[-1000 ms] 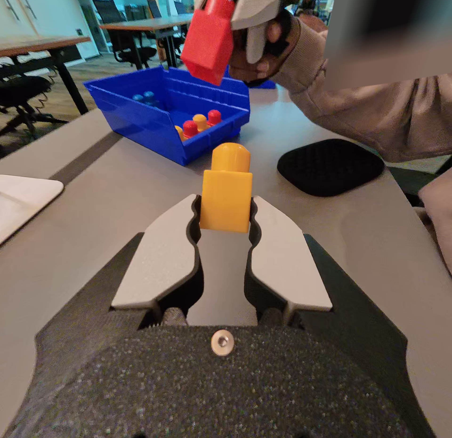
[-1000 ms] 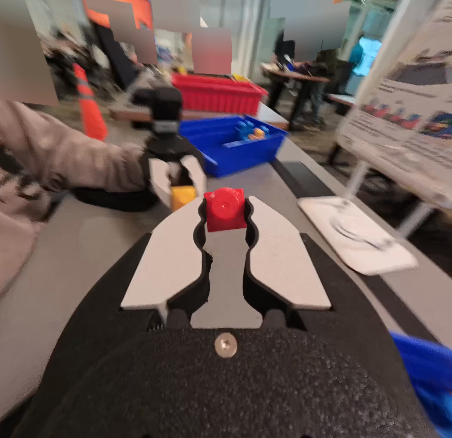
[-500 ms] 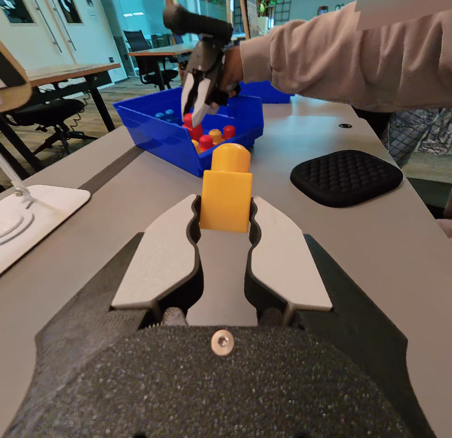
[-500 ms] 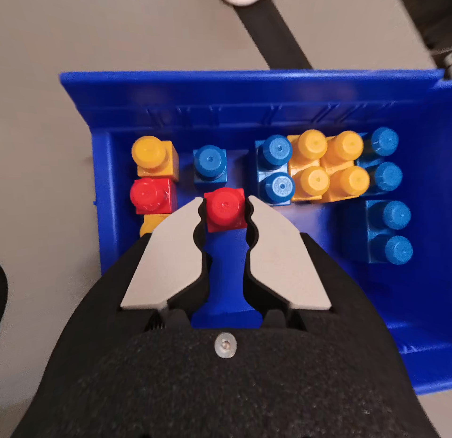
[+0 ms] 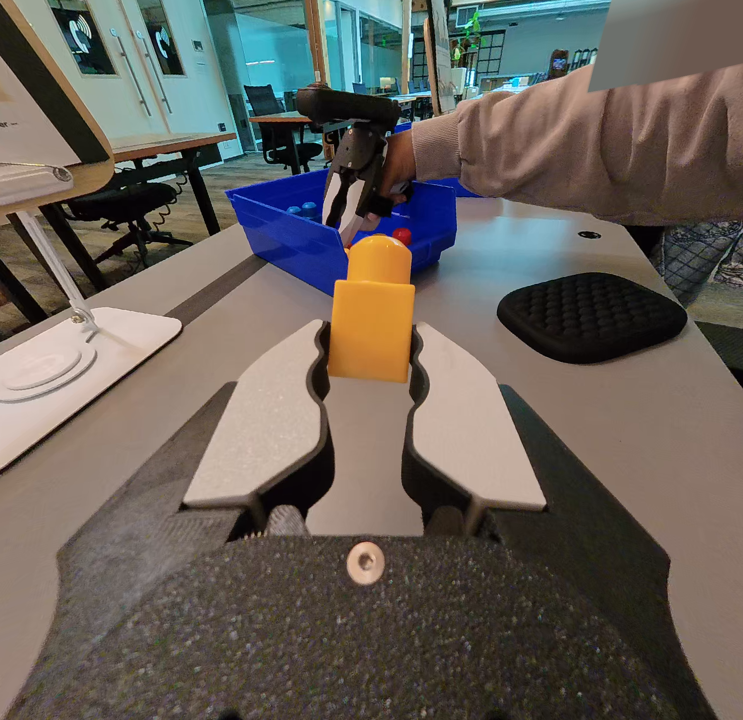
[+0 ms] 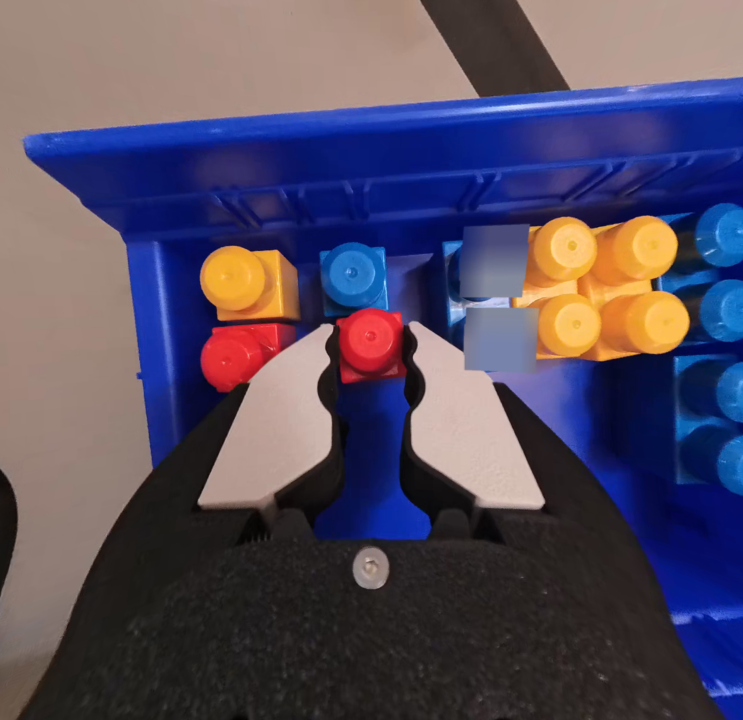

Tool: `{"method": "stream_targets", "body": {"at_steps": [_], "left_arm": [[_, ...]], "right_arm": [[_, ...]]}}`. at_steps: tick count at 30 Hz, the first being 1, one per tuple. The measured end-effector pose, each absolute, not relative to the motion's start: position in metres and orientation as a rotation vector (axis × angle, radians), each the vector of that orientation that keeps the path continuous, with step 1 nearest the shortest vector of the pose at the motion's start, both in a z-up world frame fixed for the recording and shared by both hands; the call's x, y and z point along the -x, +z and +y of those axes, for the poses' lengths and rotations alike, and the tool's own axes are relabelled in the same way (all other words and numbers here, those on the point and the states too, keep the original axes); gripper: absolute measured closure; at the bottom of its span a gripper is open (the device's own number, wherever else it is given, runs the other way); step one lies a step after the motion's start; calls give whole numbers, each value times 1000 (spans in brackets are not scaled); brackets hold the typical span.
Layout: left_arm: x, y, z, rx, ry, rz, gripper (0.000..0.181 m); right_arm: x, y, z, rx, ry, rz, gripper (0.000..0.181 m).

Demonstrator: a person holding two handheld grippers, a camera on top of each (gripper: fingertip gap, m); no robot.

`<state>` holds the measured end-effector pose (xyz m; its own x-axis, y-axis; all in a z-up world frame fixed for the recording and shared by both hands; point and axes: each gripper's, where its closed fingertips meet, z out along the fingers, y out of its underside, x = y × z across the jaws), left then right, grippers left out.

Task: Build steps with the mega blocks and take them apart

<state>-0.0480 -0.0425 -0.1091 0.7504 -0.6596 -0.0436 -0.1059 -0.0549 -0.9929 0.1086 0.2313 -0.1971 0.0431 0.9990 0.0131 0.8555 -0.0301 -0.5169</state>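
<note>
Now left tool (image 5: 370, 351) clamping yellow block (image 5: 372, 331), right tool (image 6: 370, 339) gripping red block (image 6: 372, 345)

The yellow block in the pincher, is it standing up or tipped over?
Standing up. The yellow block has its round knob on top, pointing straight up, and the left gripper squeezes its flat sides just above the grey table.

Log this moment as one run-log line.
phase: teardown | left claw: shut on yellow block, above table | right claw: shut on red block, inside blue bin
</note>
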Motion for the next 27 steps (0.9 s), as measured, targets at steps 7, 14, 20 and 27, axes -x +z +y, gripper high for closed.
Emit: {"method": "stream_targets", "body": {"at_steps": [7, 14, 20, 27], "left_arm": [[51, -108, -41, 1580, -500, 611, 144], [49, -105, -43, 1559, -537, 601, 144], [37, -98, -50, 1510, -646, 604, 144], [14, -101, -60, 1495, -675, 694, 144]], "right_arm": [[-121, -204, 231, 2007, 396, -1936, 147], [-91, -128, 205, 1689, 507, -1810, 148], [-53, -94, 69, 1363, 866, -1962, 148], [-25, -102, -32, 1166, 938, -2170, 148]]}}
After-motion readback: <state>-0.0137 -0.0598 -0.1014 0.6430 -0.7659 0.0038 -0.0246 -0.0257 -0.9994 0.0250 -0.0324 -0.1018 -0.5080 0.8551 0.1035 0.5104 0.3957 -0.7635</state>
